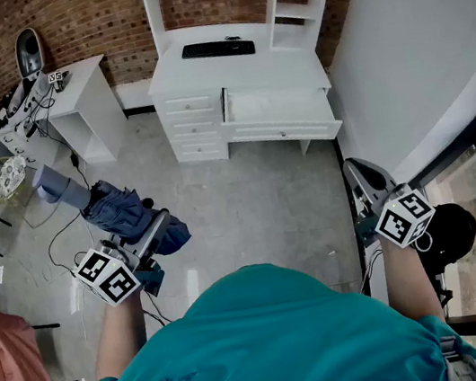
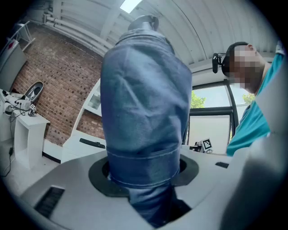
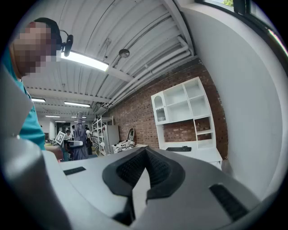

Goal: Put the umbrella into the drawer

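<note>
The right gripper (image 3: 143, 153) holds its 2 jaws together at the tips, nothing between them. Beyond, a keyboard (image 3: 178, 148) lies on a white desk (image 3: 207, 156) against a brick wall (image 3: 137, 112).

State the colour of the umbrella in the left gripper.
The umbrella is greyish blue, clearest in the left gripper view.

umbrella (image 2: 146, 103): lower end swallowed by my left claw (image 2: 145, 173), out of sight
drawer (image 1: 282, 129): at my 12 o'clock, inside too small to read
worktop (image 2: 77, 150): I see it half hidden behind the umbrella
</note>
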The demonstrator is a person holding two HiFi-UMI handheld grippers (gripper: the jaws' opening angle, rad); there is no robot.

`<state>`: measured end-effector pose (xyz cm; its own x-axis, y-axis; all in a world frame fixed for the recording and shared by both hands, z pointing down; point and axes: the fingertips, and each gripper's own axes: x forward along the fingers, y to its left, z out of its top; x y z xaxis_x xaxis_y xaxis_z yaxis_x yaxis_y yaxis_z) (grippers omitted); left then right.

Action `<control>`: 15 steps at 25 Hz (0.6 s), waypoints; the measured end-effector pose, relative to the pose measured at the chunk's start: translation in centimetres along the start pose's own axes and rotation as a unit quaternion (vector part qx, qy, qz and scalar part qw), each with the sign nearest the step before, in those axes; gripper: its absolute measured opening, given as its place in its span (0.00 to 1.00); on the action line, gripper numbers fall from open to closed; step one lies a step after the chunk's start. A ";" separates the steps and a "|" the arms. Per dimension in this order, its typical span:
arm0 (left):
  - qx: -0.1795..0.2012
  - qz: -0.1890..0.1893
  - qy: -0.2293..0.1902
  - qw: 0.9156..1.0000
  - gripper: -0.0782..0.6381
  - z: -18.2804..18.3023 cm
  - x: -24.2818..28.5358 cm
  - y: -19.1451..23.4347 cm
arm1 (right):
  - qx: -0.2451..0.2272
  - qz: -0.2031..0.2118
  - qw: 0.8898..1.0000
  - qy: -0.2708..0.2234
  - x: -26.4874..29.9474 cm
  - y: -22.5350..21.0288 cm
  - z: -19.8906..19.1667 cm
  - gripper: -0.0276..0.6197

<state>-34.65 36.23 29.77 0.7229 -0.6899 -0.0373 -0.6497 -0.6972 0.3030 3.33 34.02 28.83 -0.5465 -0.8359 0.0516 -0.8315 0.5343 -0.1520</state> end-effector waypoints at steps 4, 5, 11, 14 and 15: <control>-0.001 0.001 -0.002 1.000 0.42 0.1 0.0 0.0 | -0.002 0.002 1.000 0.002 0.1 0.0 0.2 0.08; -0.001 0.001 -0.002 1.000 0.42 0.1 0.0 0.0 | -0.002 0.002 1.000 0.002 0.1 0.0 0.2 0.08; -0.002 0.000 -0.002 1.000 0.42 -0.1 0.2 0.0 | -0.001 0.004 1.000 0.000 0.1 -0.1 0.1 0.08; -0.002 -0.001 -0.002 1.000 0.42 -0.2 0.2 0.0 | -0.001 0.002 1.000 -0.001 0.1 -0.1 0.1 0.08; -0.001 -0.002 -0.002 1.000 0.42 -0.2 0.2 0.0 | -0.001 0.001 1.000 -0.002 0.0 -0.1 0.1 0.08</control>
<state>-34.46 36.12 29.95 0.7240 -0.6885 -0.0421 -0.6468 -0.6988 0.3056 3.43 33.92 28.70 -0.5483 -0.8349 0.0483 -0.8304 0.5367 -0.1497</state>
